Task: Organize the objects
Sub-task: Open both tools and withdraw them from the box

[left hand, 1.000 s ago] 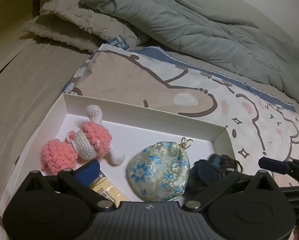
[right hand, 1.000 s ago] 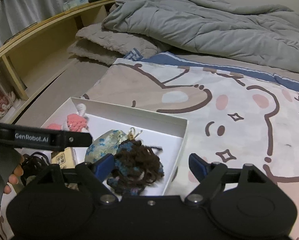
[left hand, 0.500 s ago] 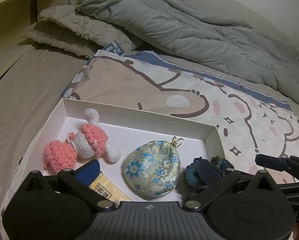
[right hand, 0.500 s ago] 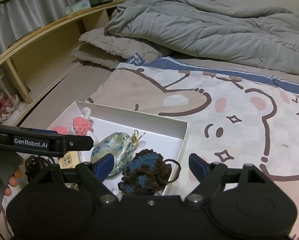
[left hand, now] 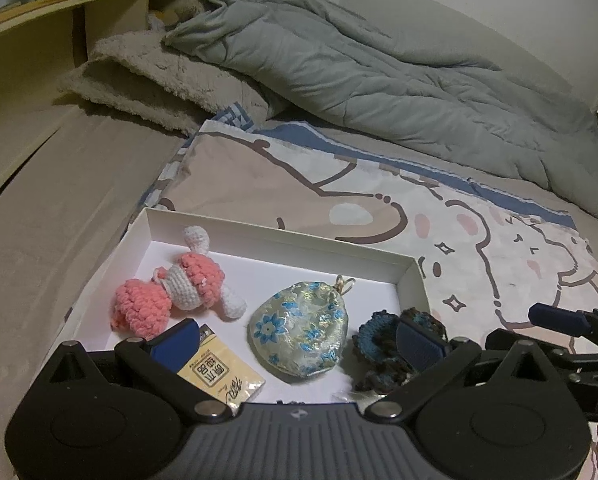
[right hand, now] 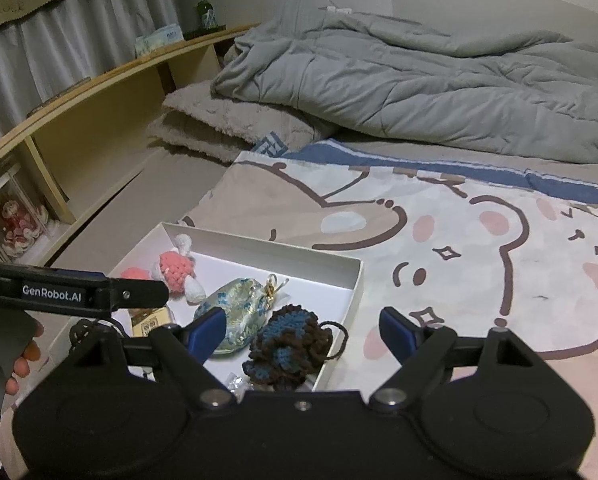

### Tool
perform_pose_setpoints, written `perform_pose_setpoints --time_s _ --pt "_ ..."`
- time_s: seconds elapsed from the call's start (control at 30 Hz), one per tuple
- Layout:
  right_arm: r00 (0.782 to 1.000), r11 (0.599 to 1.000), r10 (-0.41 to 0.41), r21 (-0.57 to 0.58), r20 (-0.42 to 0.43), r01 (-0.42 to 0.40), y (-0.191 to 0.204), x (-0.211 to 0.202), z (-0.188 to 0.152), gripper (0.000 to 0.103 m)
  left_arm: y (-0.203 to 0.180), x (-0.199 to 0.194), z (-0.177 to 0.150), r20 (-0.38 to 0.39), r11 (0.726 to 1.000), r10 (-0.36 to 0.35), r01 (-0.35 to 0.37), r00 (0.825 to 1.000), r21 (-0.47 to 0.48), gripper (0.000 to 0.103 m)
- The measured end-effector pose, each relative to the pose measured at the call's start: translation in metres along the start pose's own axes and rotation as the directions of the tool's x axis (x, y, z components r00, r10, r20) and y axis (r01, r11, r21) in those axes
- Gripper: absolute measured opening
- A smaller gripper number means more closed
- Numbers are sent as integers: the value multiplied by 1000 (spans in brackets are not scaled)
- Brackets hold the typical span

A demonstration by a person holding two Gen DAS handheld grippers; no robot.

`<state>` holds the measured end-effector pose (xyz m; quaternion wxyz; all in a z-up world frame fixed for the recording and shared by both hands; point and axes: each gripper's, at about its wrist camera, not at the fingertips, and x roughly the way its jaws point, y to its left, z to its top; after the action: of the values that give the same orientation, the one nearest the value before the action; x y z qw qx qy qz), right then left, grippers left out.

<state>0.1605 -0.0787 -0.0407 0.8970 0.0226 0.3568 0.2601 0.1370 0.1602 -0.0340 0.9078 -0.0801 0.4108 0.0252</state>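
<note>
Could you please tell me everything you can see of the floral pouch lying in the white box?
The floral pouch is a rounded, padded pouch of shiny pale fabric, it seems brocade, patterned with blue flowers. A small gold clasp or ring sits at its narrow end, pointing toward the far wall of the white box. It lies flat on the box floor, between the pink crocheted doll and the brown-and-blue crocheted piece, held by nothing.
</note>
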Motion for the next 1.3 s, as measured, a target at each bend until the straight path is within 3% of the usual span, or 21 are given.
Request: perform_pose_setpoints --time_s 0.8,1.3 --pt "996 1000 2 0 88 -2 -12 -95 -12 99 -31 -92 -30 100 999 -9 5 995 45 103" --pt "997 1000 -13 -12 77 14 -16 -114 -25 101 -48 -121 -65 109 998 4 -12 994 67 103"
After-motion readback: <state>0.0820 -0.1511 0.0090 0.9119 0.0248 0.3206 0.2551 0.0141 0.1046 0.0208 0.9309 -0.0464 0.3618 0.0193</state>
